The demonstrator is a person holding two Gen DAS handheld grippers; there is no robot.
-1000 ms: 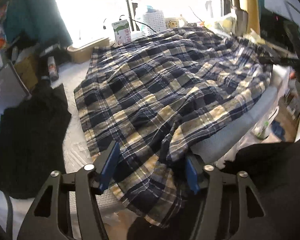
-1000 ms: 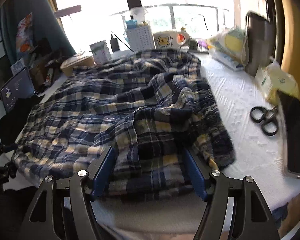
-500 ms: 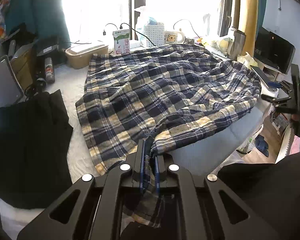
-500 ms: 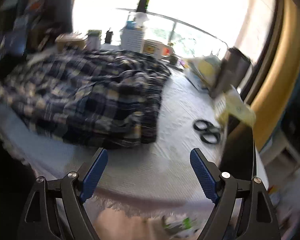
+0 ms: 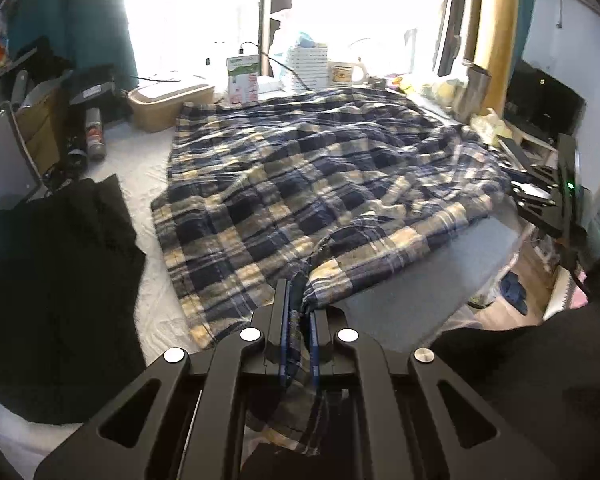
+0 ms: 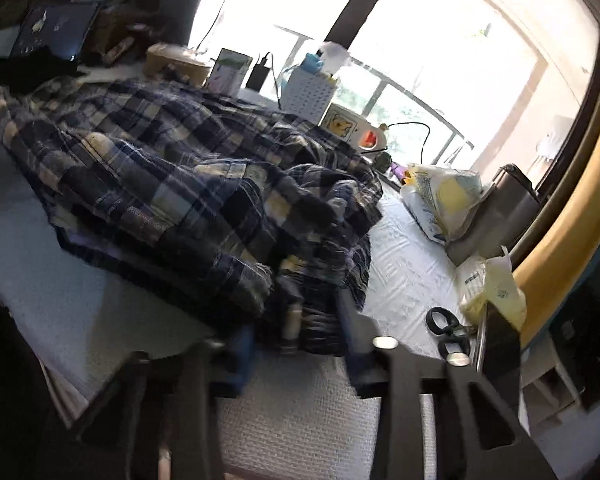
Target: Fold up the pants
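A black garment (image 5: 56, 280) lies at the left on the white-covered table (image 5: 148, 308), beside the plaid pants (image 5: 308, 184) spread across its middle. The left gripper (image 5: 299, 320) is clamped on the pants' near edge. The right gripper (image 6: 300, 344) is closing around a bunched corner of the pants; scissors (image 6: 448, 330) lie just right.

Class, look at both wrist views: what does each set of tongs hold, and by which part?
Left tongs: plaid pants, pinched at the near edge. Right tongs: closing around the pants' near edge; grip not yet clear.
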